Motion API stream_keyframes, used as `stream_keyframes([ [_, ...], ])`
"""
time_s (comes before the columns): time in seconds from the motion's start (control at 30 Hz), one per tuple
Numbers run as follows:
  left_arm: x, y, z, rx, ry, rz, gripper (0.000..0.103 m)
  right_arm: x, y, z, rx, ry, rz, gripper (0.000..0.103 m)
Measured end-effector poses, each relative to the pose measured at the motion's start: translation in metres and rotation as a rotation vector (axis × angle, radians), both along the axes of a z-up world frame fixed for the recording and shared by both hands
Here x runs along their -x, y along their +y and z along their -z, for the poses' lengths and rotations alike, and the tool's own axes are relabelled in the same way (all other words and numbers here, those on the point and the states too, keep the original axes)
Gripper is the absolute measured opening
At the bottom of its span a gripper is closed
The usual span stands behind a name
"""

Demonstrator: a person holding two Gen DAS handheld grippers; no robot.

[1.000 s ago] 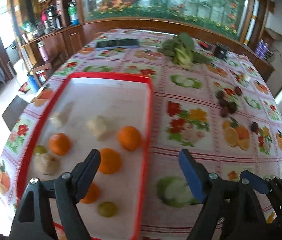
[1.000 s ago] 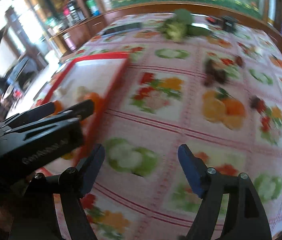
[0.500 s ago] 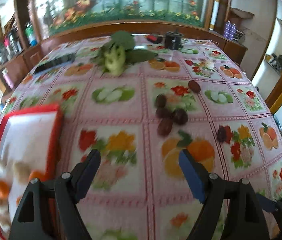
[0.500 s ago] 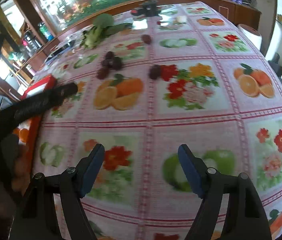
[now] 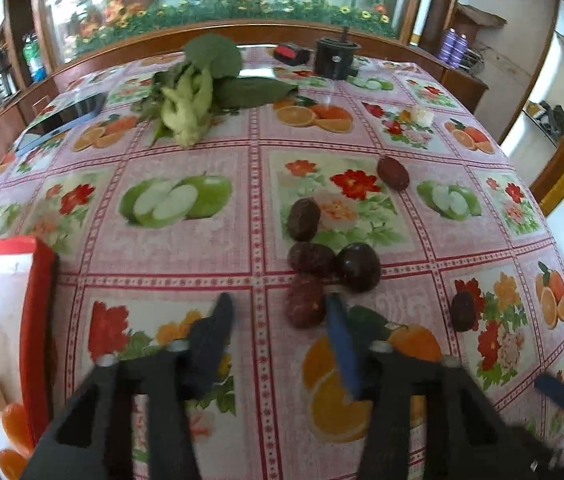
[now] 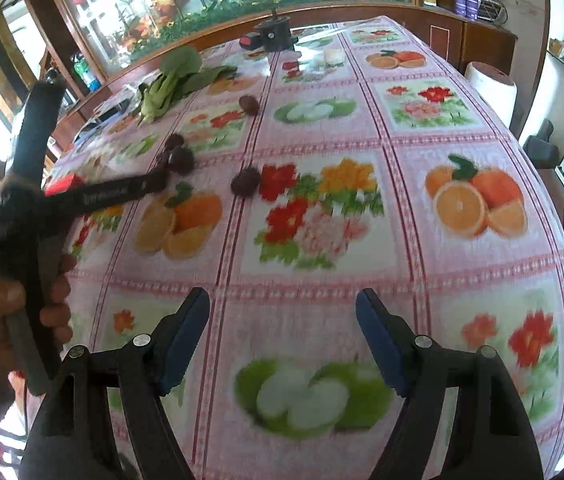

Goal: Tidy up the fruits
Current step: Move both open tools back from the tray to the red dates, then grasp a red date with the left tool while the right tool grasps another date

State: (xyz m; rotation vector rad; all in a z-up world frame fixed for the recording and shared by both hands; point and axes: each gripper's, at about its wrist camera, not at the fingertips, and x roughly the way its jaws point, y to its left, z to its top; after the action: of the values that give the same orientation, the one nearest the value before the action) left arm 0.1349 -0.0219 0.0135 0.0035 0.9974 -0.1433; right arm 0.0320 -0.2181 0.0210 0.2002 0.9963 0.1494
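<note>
Several dark brown fruits (image 5: 311,258) lie in a loose cluster on the fruit-print tablecloth. My left gripper (image 5: 278,308) is low over the nearest one (image 5: 305,306), which sits between its jaws. The jaws are closing; the blue right pad (image 5: 335,316) is against the fruit, and the left finger still stands apart from it. The red tray (image 5: 40,280) with oranges (image 5: 14,420) is at the left edge. My right gripper (image 6: 282,300) hangs open over bare cloth with nothing between its fingers. The right wrist view shows the left gripper (image 6: 160,178) at the cluster (image 6: 180,156).
A green leafy vegetable (image 5: 190,100), a dark flat device (image 5: 62,116), a black cylinder (image 5: 335,58) and a small white piece (image 5: 421,116) lie toward the far side. Single dark fruits (image 5: 393,173) (image 5: 463,311) lie to the right. The table's right edge (image 6: 553,208) is close.
Both grippers swept right from the tray across the tablecloth to the dark fruits. The left jaws narrowed around one fruit. The right jaws kept the same width.
</note>
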Motion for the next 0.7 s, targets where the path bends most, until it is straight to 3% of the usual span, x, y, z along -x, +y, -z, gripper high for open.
stream_keyframes([
  [0.07, -0.001, -0.002, 0.0, 0.016, 0.003, 0.019, 0.023, -0.017, -0.004, -0.002, -0.02, -0.012, 0.002, 0.076],
  [0.37, 0.008, 0.009, -0.001, 0.056, 0.017, 0.006, 0.024, -0.075, 0.019, 0.006, 0.027, -0.022, -0.117, 0.071],
  [0.5, 0.012, 0.013, 0.0, 0.065, 0.022, 0.004, 0.024, -0.081, 0.033, 0.013, 0.07, -0.021, -0.165, 0.058],
  [0.57, 0.014, 0.015, 0.0, 0.069, 0.024, 0.004, 0.024, -0.083, 0.039, 0.013, 0.106, -0.031, -0.175, 0.039],
  [0.6, 0.015, 0.016, 0.0, 0.074, 0.025, 0.002, 0.024, -0.083, 0.041, 0.014, 0.118, -0.031, -0.188, 0.023],
  [0.7, 0.019, 0.017, 0.0, 0.078, 0.03, 0.007, 0.024, -0.081, 0.044, 0.013, 0.146, -0.04, -0.197, 0.023],
])
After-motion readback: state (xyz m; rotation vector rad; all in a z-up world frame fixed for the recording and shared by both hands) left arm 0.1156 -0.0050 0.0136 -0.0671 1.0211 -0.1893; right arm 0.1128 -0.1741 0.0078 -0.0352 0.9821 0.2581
